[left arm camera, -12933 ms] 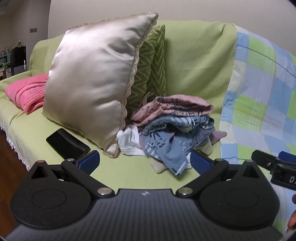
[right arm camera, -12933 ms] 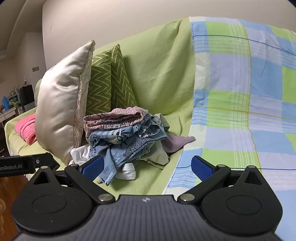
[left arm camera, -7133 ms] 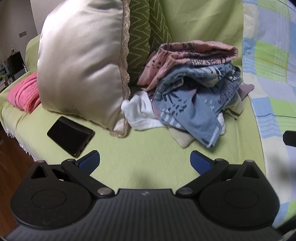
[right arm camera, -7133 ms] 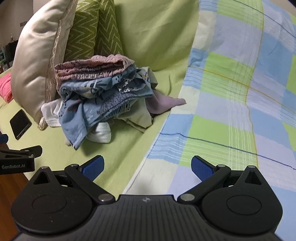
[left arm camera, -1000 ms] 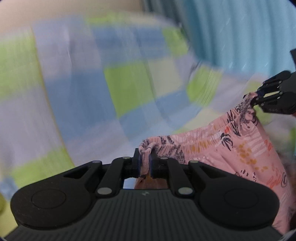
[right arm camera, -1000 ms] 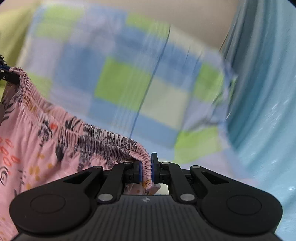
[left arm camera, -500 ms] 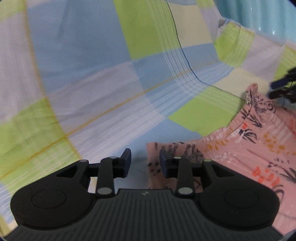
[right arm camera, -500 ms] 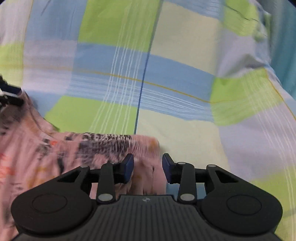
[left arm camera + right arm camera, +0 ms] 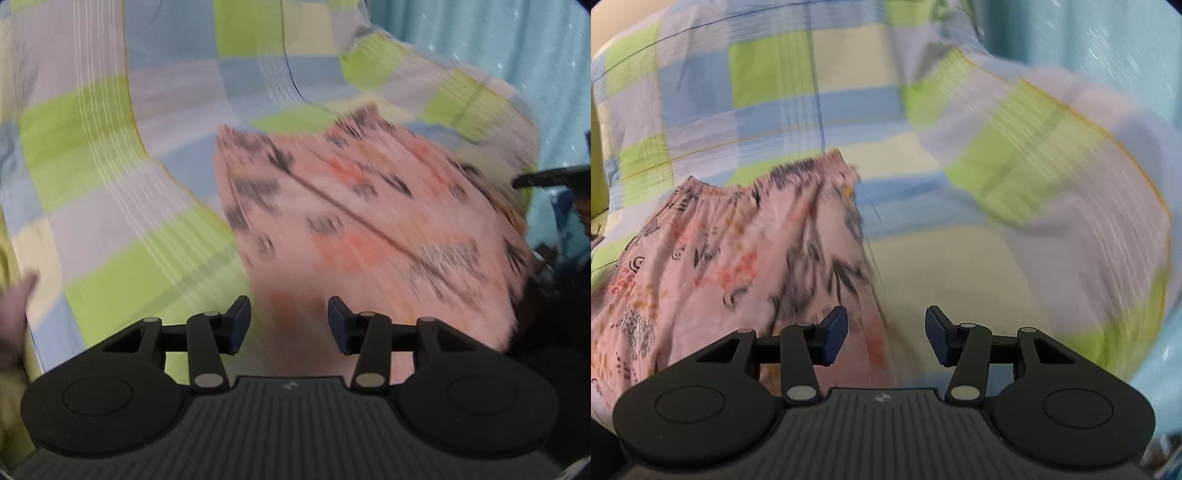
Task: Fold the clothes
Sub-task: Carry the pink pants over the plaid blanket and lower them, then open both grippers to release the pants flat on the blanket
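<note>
A pink patterned garment [image 9: 362, 229] with an elastic waistband lies spread flat on the checked blue-and-green sheet [image 9: 110, 177]. My left gripper [image 9: 289, 325] hangs open just above the garment's near part, nothing between its fingers. In the right wrist view the same pink garment [image 9: 738, 266] fills the lower left, its waistband toward the sofa back. My right gripper [image 9: 885, 334] is open over the garment's right edge, where cloth meets the checked sheet [image 9: 979, 280]. The right gripper's tip [image 9: 550, 176] shows at the far right of the left wrist view. Both views are motion-blurred.
A teal curtain [image 9: 498, 40] hangs behind the sofa's right end and shows as the curtain [image 9: 1108, 33] in the right wrist view. A mauve piece of cloth [image 9: 14, 306] pokes in at the left edge. The sofa arm [image 9: 1052, 155] rises under the sheet.
Both grippers have let go of the waistband and opened wider. They have pulled back toward me, so the whole spread garment now shows on the sheet.
</note>
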A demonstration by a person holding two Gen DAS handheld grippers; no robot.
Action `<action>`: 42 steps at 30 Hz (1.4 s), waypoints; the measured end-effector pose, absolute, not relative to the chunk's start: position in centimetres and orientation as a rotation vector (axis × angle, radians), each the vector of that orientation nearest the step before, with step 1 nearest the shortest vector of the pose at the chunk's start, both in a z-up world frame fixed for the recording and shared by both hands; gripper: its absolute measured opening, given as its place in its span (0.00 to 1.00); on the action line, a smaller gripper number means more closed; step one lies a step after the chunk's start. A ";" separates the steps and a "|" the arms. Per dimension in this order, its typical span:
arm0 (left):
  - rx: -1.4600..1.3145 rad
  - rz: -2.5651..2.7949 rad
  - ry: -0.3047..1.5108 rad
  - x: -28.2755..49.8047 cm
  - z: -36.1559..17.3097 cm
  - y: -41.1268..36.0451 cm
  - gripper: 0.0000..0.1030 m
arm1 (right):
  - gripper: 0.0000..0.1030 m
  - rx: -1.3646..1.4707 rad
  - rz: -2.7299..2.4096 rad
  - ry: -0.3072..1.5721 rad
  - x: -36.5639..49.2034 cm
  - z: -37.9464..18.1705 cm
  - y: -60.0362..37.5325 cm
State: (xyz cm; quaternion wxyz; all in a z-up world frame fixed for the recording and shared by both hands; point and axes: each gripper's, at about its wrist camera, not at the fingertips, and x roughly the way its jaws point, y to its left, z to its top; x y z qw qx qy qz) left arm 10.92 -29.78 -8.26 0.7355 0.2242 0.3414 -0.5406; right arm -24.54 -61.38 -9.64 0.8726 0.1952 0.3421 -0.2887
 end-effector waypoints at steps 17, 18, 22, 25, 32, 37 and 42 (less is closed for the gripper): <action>0.417 -1.112 0.853 10.3 -10.5 -27.8 0.34 | 0.48 0.427 -0.653 0.734 -23.7 -12.3 -61.7; 0.432 -1.107 0.840 10.0 -10.7 -28.0 0.34 | 0.48 0.420 -0.659 0.734 -23.7 -12.3 -61.6; 0.486 -1.077 0.775 9.3 -10.6 -28.2 0.00 | 0.44 0.431 -0.621 0.733 -23.7 -12.4 -61.3; 0.488 -1.052 0.751 9.8 -9.8 -27.7 0.00 | 0.01 0.418 -0.602 0.742 -23.6 -12.0 -61.0; 0.531 -0.984 0.739 11.3 -8.8 -26.2 0.00 | 0.00 0.333 -0.770 0.694 -25.7 -8.9 -62.6; 0.578 -0.982 0.759 11.6 -9.2 -26.4 0.00 | 0.00 0.363 -0.810 0.757 -26.0 -9.9 -64.1; 0.628 -0.978 0.762 11.8 -9.3 -26.7 0.00 | 0.00 0.260 -0.880 0.761 -25.5 -9.8 -64.2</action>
